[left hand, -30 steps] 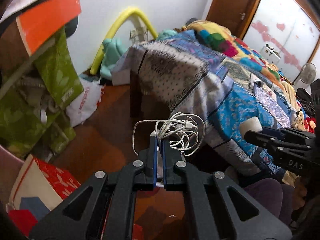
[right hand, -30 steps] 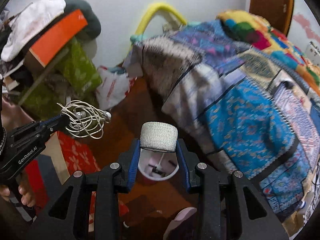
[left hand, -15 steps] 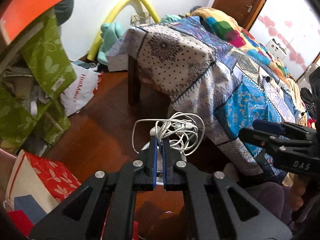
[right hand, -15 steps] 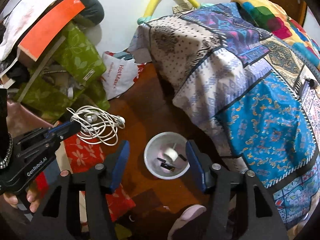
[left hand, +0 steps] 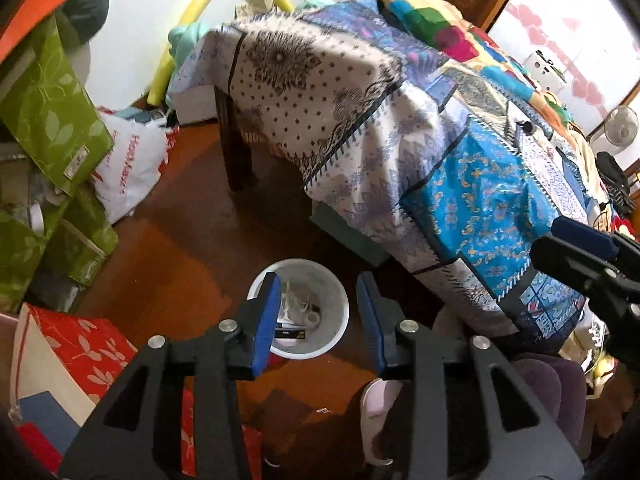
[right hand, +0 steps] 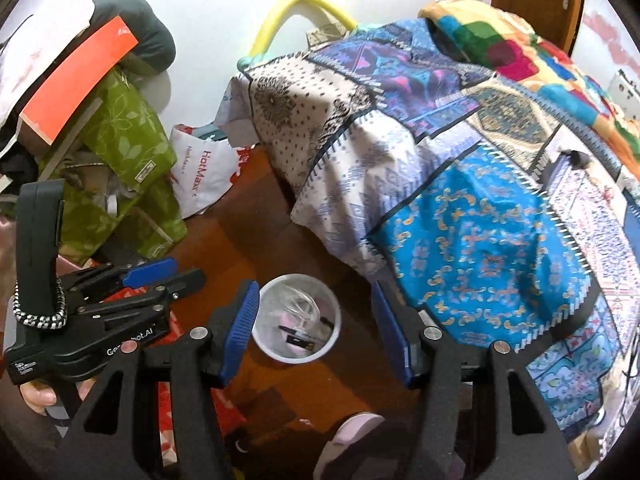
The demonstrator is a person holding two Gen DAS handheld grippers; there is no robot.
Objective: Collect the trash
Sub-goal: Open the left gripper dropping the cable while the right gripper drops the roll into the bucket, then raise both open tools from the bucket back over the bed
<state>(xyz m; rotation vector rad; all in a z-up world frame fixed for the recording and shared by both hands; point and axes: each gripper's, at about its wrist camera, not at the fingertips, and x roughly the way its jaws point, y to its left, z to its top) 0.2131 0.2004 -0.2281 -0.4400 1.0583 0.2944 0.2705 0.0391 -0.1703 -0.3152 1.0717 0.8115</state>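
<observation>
Both grippers hang over the white trash bin (left hand: pixel 298 308) on the wooden floor (left hand: pixel 168 240), near the bed's patchwork quilt (left hand: pixel 472 184). Left gripper (left hand: pixel 318 320) and right gripper (right hand: pixel 316 328) stand spread wide, holding nothing. Inside the bin lie a white tangled cable (right hand: pixel 302 304), a pale roll and dark bits, so those pieces look collected; whether more trash remains among the bags at left, I cannot tell.

both wrist views downward, sharing bin (left hand: pixel 338 312)
</observation>
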